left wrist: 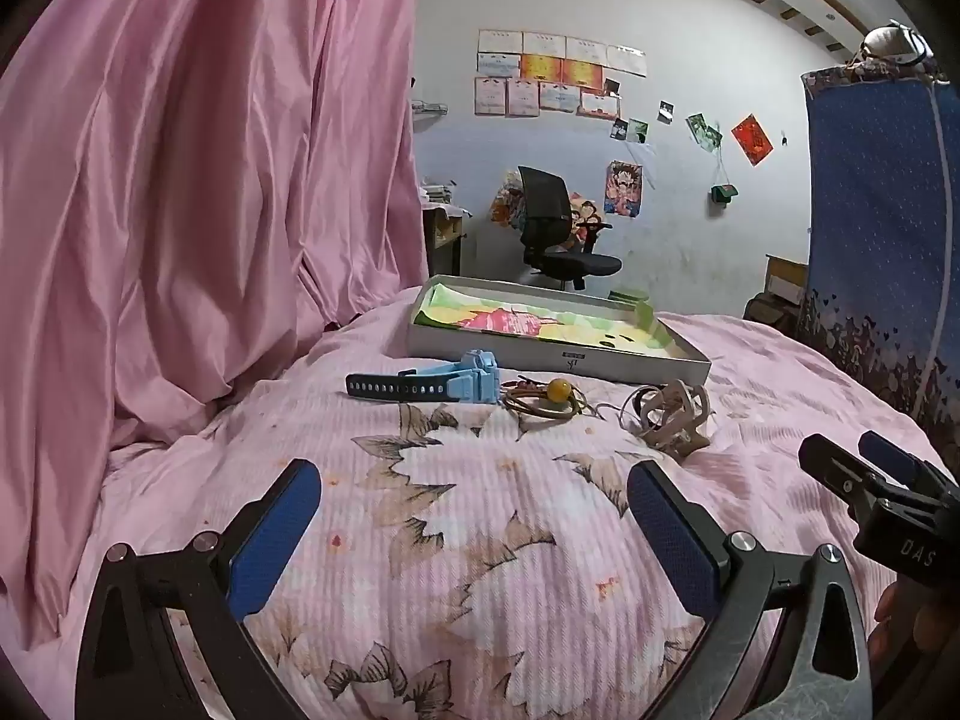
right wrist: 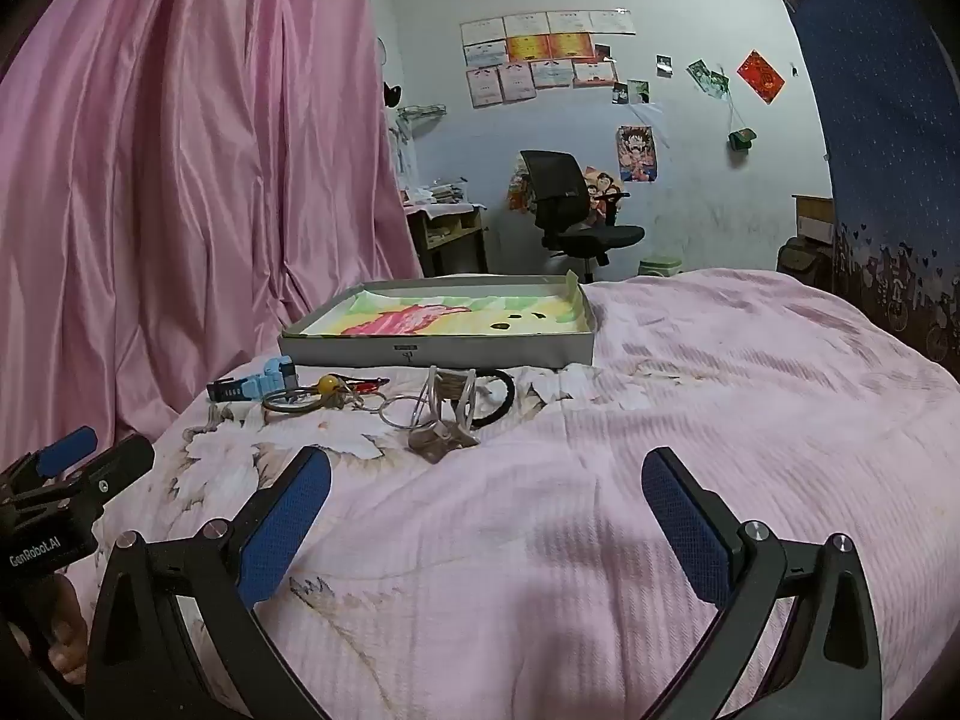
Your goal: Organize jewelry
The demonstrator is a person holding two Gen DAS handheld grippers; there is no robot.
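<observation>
Both claws, left claw (left wrist: pixel 474 531) and right claw (right wrist: pixel 486 516), are spread wide and hold nothing. The jewelry lies on the bed (right wrist: pixel 720 372) before the box (right wrist: pixel 438 351); take the clip (right wrist: pixel 447 420) first, lifting it clear of the rings.

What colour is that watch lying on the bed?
The watch is light blue with a dark navy strap end; the left wrist view shows it best.

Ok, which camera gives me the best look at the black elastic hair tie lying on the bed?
The right wrist view. There the black elastic hair tie shows as an open loop on the pink quilt, behind the beige claw hair clip. In the left wrist view that clip stands where it would be, and I cannot make it out.
</observation>
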